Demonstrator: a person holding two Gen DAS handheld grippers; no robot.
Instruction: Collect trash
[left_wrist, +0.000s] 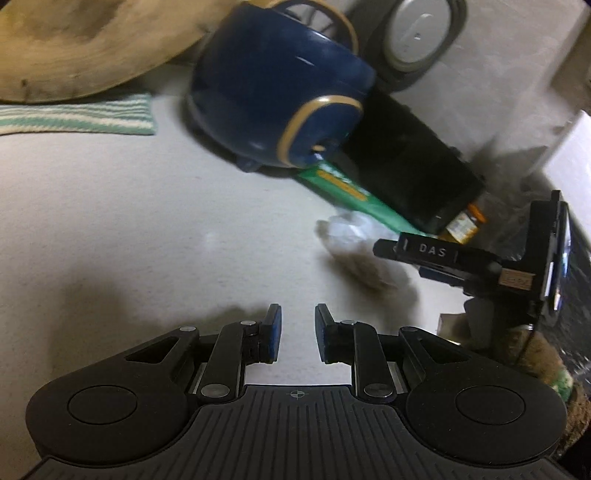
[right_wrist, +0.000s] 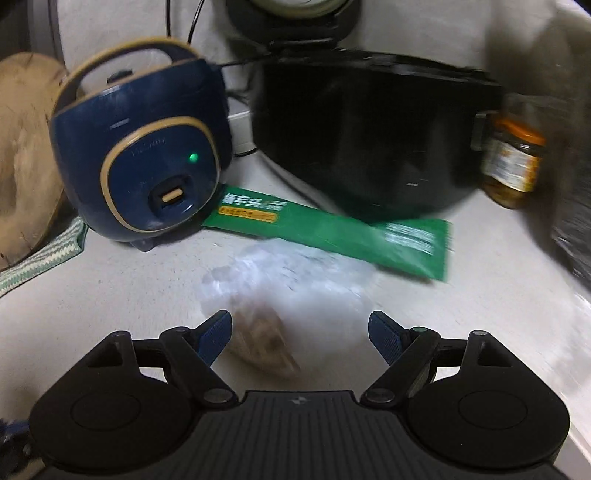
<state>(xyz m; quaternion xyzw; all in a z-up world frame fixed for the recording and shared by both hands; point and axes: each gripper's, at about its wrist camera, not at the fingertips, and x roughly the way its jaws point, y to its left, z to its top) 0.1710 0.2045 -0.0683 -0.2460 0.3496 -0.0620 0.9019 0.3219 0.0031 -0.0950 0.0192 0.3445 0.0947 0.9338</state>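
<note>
A crumpled clear plastic bag (right_wrist: 291, 277) with brown scraps inside lies on the white counter (right_wrist: 110, 295), just ahead of my right gripper (right_wrist: 299, 325). That gripper is open wide, and its blue pads stand on either side of the bag's near end without pressing it. Behind the bag lies a flat green packet (right_wrist: 332, 232). In the left wrist view the same bag (left_wrist: 347, 232) and packet (left_wrist: 351, 194) sit to the right, with one of the right gripper's fingers (left_wrist: 424, 253) beside the bag. My left gripper (left_wrist: 297, 332) hovers over bare counter with a narrow gap and nothing in it.
A blue rice cooker (right_wrist: 140, 147) and a black appliance (right_wrist: 369, 129) stand close behind the packet. An orange-lidded jar (right_wrist: 513, 162) is at the right. A wooden board (left_wrist: 74, 48) and a striped cloth (left_wrist: 74, 118) lie at the left. Cables run along the back wall.
</note>
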